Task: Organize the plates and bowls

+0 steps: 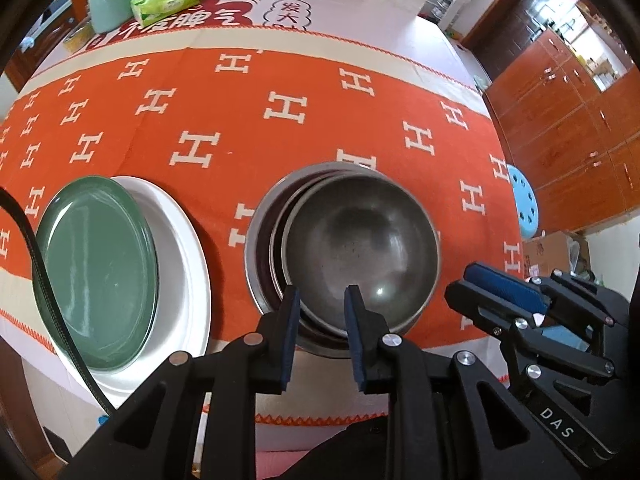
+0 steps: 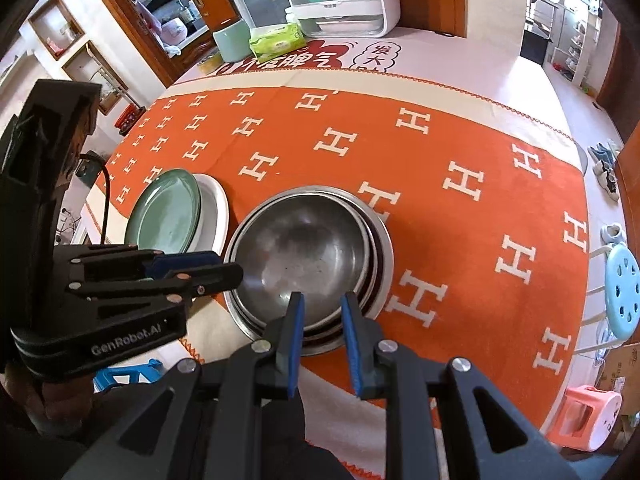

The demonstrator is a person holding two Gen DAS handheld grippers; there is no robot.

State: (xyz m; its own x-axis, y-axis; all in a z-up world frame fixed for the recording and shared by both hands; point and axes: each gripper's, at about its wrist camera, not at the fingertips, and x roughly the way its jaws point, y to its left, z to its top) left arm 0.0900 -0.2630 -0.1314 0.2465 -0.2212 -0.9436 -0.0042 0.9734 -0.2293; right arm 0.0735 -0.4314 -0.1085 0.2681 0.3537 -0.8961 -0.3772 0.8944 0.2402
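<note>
A stack of steel bowls sits on the orange cloth near the table's front edge, the top bowl (image 1: pixel 360 248) (image 2: pixel 304 248) lying off-centre inside the widest bowl (image 1: pixel 256 240) (image 2: pixel 384 240). To its left, a green plate (image 1: pixel 100 272) (image 2: pixel 168 212) rests on a white plate (image 1: pixel 180 248) (image 2: pixel 216 204). My left gripper (image 1: pixel 322 294) (image 2: pixel 236 274) straddles the top bowl's rim. Its jaws stand narrowly apart and the pads do not press the rim. My right gripper (image 2: pixel 323 300) (image 1: pixel 456 292) hovers at the stack's other side. It is open by a narrow gap and holds nothing.
A tissue pack (image 2: pixel 276 40), a mint canister (image 2: pixel 230 44) and a white appliance (image 2: pixel 340 0) stand at the table's far end. Off the table's right side are a blue stool (image 2: pixel 622 292), a pink stool (image 2: pixel 588 416) and wooden cabinets (image 1: pixel 560 120).
</note>
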